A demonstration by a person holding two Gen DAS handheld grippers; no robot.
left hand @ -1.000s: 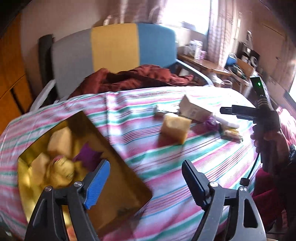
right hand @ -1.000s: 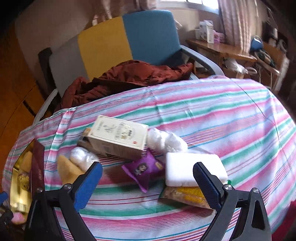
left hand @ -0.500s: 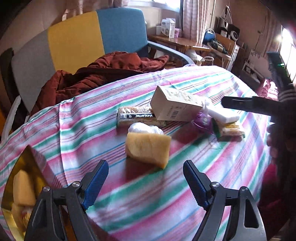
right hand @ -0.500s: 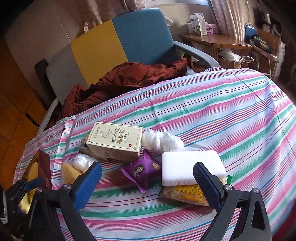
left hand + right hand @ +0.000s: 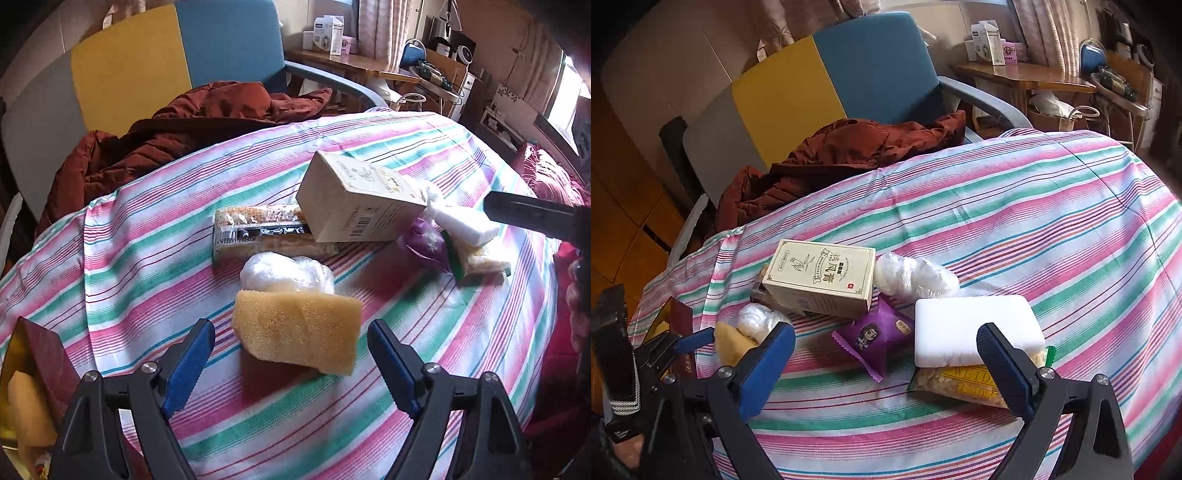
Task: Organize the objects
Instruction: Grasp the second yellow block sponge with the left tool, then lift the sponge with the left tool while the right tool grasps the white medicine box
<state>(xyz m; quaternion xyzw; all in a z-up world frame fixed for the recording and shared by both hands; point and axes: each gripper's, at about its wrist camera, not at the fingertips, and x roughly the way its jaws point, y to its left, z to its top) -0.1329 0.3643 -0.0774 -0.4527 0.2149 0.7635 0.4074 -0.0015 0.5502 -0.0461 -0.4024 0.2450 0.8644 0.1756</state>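
A yellow sponge [image 5: 299, 328] lies on the striped tablecloth [image 5: 147, 266], with a clear plastic-wrapped bundle [image 5: 286, 275] just behind it. My left gripper [image 5: 290, 354] is open and empty, its jaws on either side of the sponge's near end. Further back are a cracker packet [image 5: 258, 230], a cream box [image 5: 362, 206], a purple snack pouch [image 5: 875, 336], a white block [image 5: 975, 328] and a yellow snack bag [image 5: 964, 384]. My right gripper [image 5: 886, 360] is open and empty, over the pouch and white block. A gold box [image 5: 26, 391] with items inside sits at the far left.
A chair with grey, yellow and blue panels [image 5: 827, 85] stands behind the table with a dark red jacket [image 5: 849, 155] on its seat. A cluttered wooden desk [image 5: 1034, 77] is at the back right. A second plastic-wrapped bundle [image 5: 912, 277] lies beside the cream box.
My left gripper has swung right from over the gold box to the yellow sponge and come close to it. My right gripper has stayed nearly still over the pouch and white block.
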